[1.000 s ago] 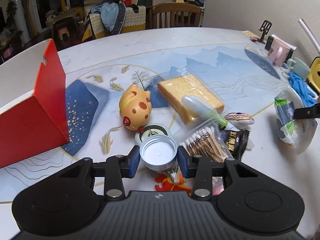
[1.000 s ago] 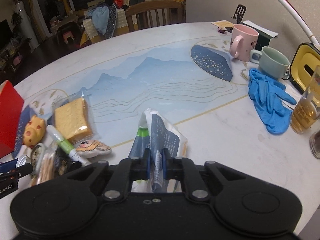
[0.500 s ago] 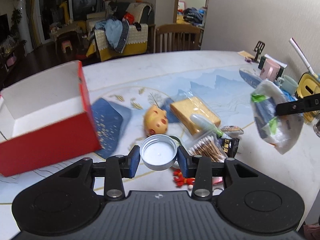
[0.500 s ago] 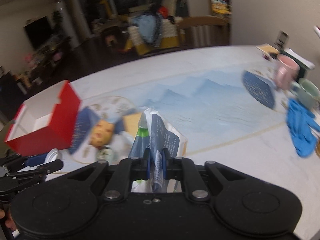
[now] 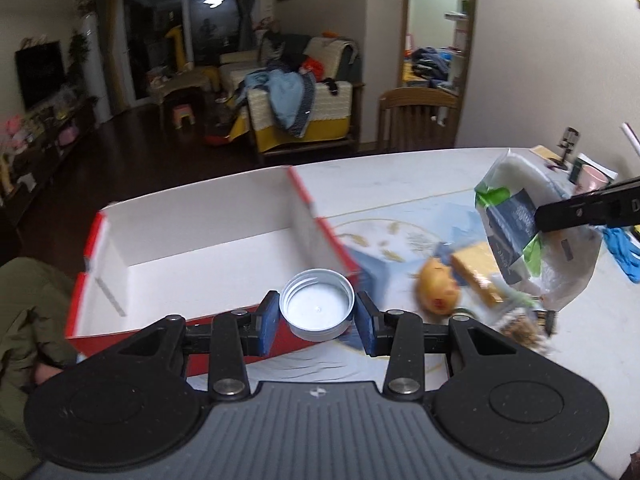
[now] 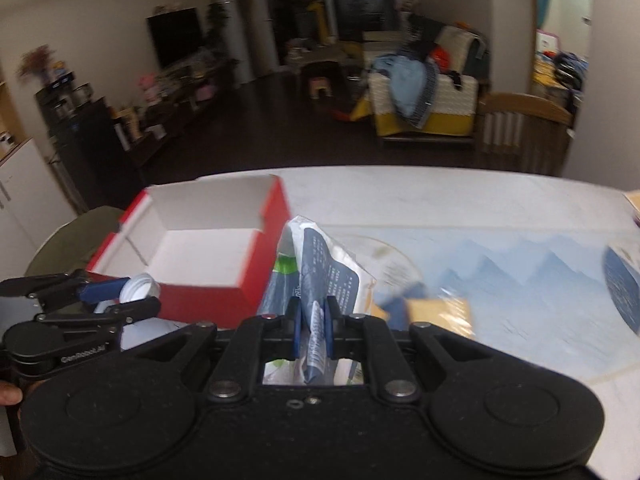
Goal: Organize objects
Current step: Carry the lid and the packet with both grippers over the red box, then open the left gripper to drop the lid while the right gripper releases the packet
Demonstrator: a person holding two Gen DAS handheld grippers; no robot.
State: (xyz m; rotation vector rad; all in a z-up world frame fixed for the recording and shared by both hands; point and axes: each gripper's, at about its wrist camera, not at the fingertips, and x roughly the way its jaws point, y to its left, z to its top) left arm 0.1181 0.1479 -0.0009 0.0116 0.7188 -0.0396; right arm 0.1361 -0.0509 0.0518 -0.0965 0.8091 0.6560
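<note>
Pretty dim living room past the table: dark wood floor (image 5: 132,152), cream-and-yellow sofa (image 5: 316,116) heaped with clothes, 1 wooden slat-back chair (image 5: 416,122), black wall TV (image 6: 174,36), ceiling light reflected in the dark window (image 5: 208,20).

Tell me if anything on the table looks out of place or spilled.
Nothing spilled. The red box sits open and empty, while the pig toy and sponge lie loose beside it, not yet put away.

A home: sofa (image 5: 304,92), television (image 6: 176,36), dining table (image 6: 440,200).
</note>
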